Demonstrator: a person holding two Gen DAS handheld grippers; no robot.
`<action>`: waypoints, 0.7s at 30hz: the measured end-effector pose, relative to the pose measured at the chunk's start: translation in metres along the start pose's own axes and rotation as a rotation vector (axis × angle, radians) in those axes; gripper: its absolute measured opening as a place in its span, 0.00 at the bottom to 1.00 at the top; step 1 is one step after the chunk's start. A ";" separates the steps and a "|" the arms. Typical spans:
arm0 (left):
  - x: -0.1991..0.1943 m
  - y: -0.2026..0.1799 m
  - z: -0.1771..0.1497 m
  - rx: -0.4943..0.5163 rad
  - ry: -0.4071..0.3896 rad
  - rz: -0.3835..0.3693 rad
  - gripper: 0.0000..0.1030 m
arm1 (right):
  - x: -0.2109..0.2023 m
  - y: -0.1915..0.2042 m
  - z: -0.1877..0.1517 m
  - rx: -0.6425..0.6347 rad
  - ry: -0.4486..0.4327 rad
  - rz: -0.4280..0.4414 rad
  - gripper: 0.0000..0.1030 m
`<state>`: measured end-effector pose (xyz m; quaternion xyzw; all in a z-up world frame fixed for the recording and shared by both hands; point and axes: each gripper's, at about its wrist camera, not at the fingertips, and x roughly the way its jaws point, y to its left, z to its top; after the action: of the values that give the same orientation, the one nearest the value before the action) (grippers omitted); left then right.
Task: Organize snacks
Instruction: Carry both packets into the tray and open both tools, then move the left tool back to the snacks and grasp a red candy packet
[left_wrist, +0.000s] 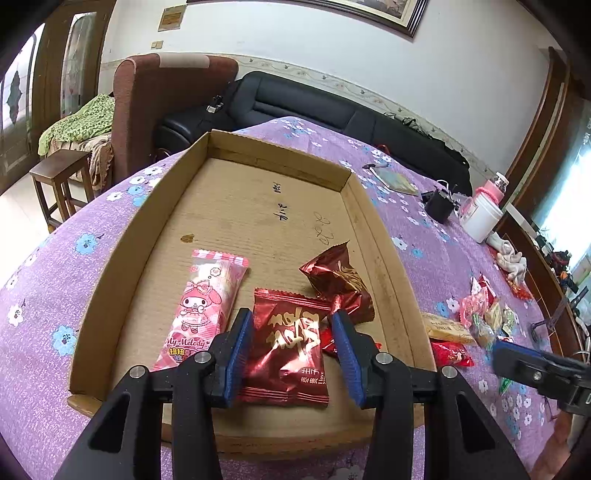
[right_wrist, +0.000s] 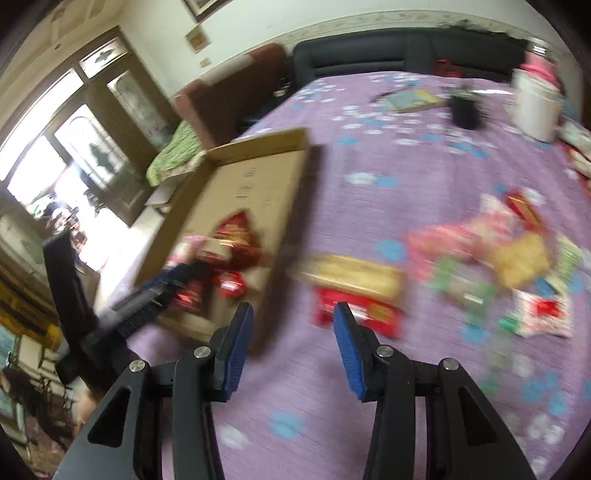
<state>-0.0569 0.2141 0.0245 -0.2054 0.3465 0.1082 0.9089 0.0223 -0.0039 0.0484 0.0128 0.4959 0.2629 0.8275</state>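
Note:
A shallow cardboard tray (left_wrist: 258, 206) lies on the purple flowered cloth. In it are a pink My Melody packet (left_wrist: 205, 306), a crumpled dark red packet (left_wrist: 338, 280) and a flat red foil packet (left_wrist: 291, 354). My left gripper (left_wrist: 291, 321) is open. The flat red packet lies on the tray floor between its blue pads, which do not press on it. In the blurred right wrist view, my right gripper (right_wrist: 293, 314) is open and holds nothing. It hangs over the cloth just right of the tray (right_wrist: 255, 184), near a red packet (right_wrist: 358, 310) and a gold packet (right_wrist: 354, 275).
A loose heap of snacks (right_wrist: 498, 251) lies on the cloth to the right. Farther back stand a white jar (left_wrist: 480, 218), a black object (left_wrist: 439, 206) and a booklet (left_wrist: 397, 181). A black sofa (left_wrist: 295, 107) and a wooden stool (left_wrist: 59, 184) stand beyond the table.

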 end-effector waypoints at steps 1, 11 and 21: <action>0.000 0.000 0.000 0.001 0.001 0.002 0.46 | -0.009 -0.018 -0.004 0.029 -0.013 -0.009 0.43; -0.007 -0.002 -0.002 -0.001 -0.026 0.045 0.46 | -0.041 -0.155 -0.020 0.396 -0.066 -0.038 0.38; -0.019 -0.097 0.011 0.214 0.007 -0.108 0.54 | -0.020 -0.142 -0.025 0.354 0.012 -0.053 0.38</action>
<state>-0.0315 0.1313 0.0739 -0.1262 0.3475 0.0209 0.9289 0.0538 -0.1407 0.0115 0.1437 0.5397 0.1499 0.8158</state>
